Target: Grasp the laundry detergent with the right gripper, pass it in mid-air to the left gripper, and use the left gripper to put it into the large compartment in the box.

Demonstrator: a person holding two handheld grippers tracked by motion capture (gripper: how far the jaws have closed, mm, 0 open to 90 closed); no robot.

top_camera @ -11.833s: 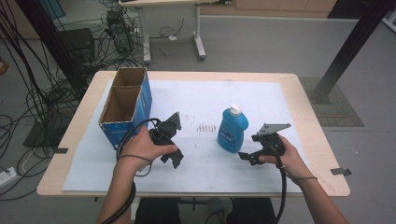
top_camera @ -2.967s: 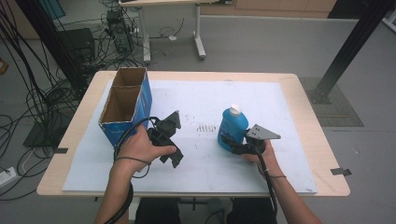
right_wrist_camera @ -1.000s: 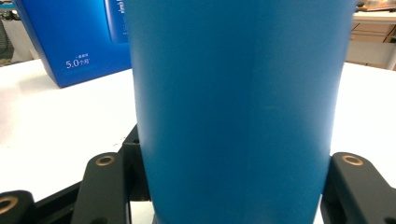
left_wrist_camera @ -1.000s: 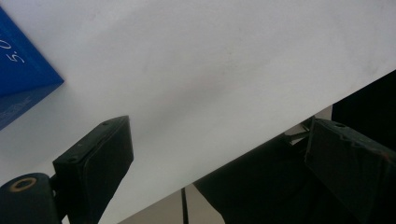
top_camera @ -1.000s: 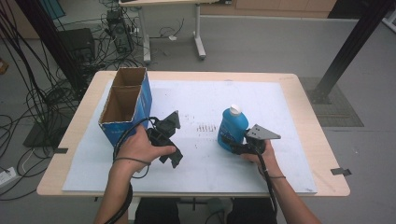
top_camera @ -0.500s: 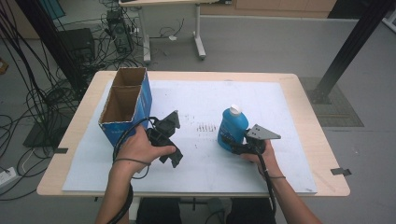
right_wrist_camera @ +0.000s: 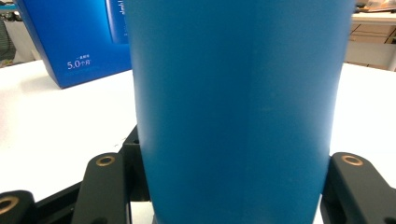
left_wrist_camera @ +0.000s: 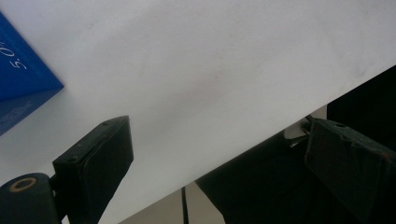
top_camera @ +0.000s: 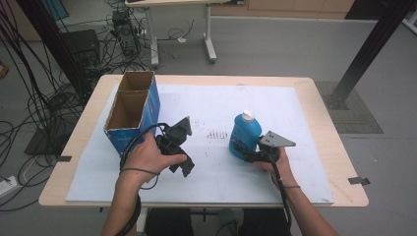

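We note the left gripper resting jaws apart beside the open blue box. The blue bottle, white-capped and upright mid-table, sits clamped in the right gripper. Our right gripper view adds white lettering on the box, unreadable from above.

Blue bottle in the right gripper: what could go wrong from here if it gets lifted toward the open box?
1. The right gripper grips the blue bottle low on its body; lifted, the taller upper part may tip or slip.
2. The cardboard box has a narrow, divided opening, so the bottle could catch on its rim.
3. The left gripper, open, sits between bottle and box, in the likely path.
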